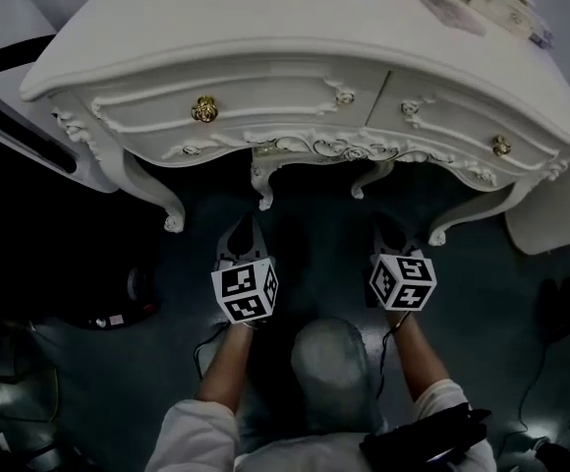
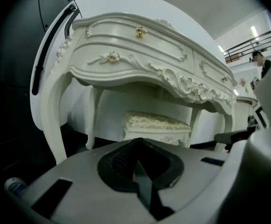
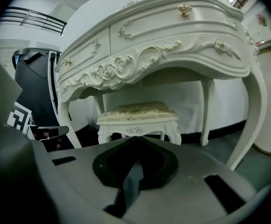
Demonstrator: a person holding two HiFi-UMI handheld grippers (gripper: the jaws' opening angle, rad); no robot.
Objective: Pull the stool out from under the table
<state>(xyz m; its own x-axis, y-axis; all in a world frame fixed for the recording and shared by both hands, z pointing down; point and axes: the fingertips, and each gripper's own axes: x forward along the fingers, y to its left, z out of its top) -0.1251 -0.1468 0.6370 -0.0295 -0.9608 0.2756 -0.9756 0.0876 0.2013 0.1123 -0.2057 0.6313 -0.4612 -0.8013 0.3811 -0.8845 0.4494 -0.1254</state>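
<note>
Facing the white carved stool with cream padded seat (image 3: 138, 113), which stands ahead of the jaws beneath the ornate white counter (image 3: 173, 45), left gripper (image 2: 136, 140) and right gripper (image 3: 136, 139) show closed, empty jaws. Advisably, open both, then grip it evenly on both sides.

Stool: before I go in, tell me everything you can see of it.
The stool looks like white painted wood, with a cream patterned cushion on top, a carved front rail and short curved legs. It stands upright on the dark floor, tucked under the white dressing table, roughly midway between the table's legs. Nothing rests on it. The left gripper and right gripper are both shut and empty, short of it and not touching it.
</note>
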